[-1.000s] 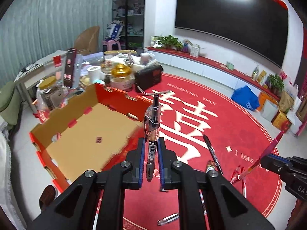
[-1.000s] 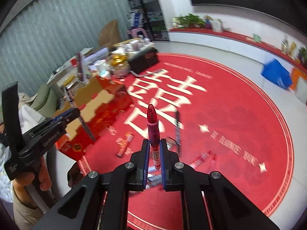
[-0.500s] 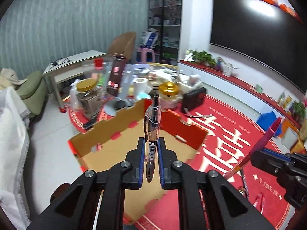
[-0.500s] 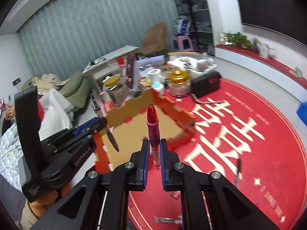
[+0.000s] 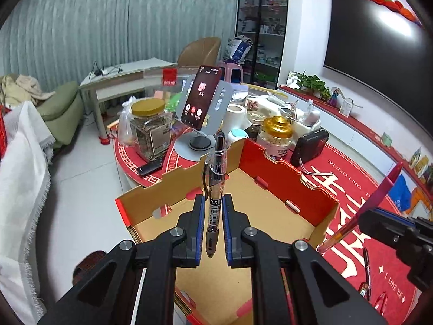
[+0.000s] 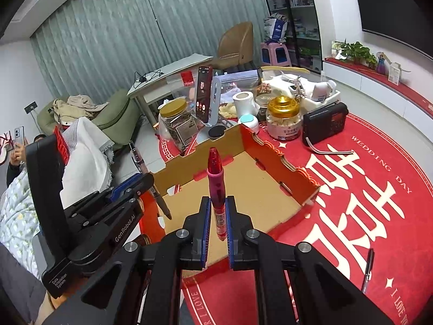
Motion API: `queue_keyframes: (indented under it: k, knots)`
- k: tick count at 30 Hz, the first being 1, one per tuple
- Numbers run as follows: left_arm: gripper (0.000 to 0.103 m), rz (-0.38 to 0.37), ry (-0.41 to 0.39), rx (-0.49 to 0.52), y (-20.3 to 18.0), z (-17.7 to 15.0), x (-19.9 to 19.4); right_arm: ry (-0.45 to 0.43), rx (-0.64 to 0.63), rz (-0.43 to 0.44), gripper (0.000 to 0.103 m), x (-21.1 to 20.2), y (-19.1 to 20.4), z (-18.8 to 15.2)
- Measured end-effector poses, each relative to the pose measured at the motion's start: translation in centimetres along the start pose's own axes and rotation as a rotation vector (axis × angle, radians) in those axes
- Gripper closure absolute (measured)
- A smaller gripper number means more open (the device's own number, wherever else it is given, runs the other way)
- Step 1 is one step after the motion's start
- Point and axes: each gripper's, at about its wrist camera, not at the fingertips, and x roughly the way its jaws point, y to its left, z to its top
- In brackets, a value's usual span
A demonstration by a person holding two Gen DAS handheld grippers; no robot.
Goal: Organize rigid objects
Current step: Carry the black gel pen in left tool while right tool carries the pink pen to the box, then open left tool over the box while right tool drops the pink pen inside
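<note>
- The left gripper (image 5: 212, 224) had its jaws clamped on a clear black pen (image 5: 215, 189), upright above the open cardboard box (image 5: 286, 187).
- The right gripper (image 6: 217, 226) pinched a red pen (image 6: 216, 187), upright over the box's near edge.
- Another black pen (image 6: 368, 268) lay on the red carpet (image 6: 379, 216).

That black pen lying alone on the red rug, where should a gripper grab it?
Grab the black pen around the middle of its barrel, coming straight down from above. It lies flat on the rug, long and thin, with bare carpet on both sides, so the fingers should close across its narrow width, not along its length. Both grippers already hold pens.
</note>
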Motion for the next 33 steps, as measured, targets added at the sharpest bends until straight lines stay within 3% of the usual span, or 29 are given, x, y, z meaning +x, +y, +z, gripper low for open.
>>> queue_keyframes:
  k: [7, 21, 30, 31, 32, 33]
  knots:
    - [0.090, 0.020, 0.026, 0.008, 0.0, 0.1, 2.5, 0.038, 0.005, 0.013, 0.091, 2.5, 0.3, 0.3]
    - [0.090, -0.022, 0.083, 0.003, 0.5, -0.1, 6.3, 0.103, 0.043, 0.004, 0.091, 6.9, -1.0, 0.6]
    - [0.088, -0.015, 0.170, 0.039, -0.6, -0.5, 10.1, 0.156, 0.104, -0.016, 0.091, 10.1, -3.4, 0.5]
    - [0.077, -0.014, 0.198, 0.045, -0.8, -0.6, 10.7, 0.156, 0.107, -0.012, 0.091, 10.4, -3.7, 0.5]
    - [0.047, -0.016, 0.214, 0.042, -0.8, -0.6, 11.0, 0.157, 0.108, -0.009, 0.088, 10.5, -3.9, 0.5]
    - [0.029, -0.021, 0.218, 0.034, -0.6, -0.6, 11.0, 0.157, 0.109, -0.010, 0.079, 10.5, -4.0, 0.5]
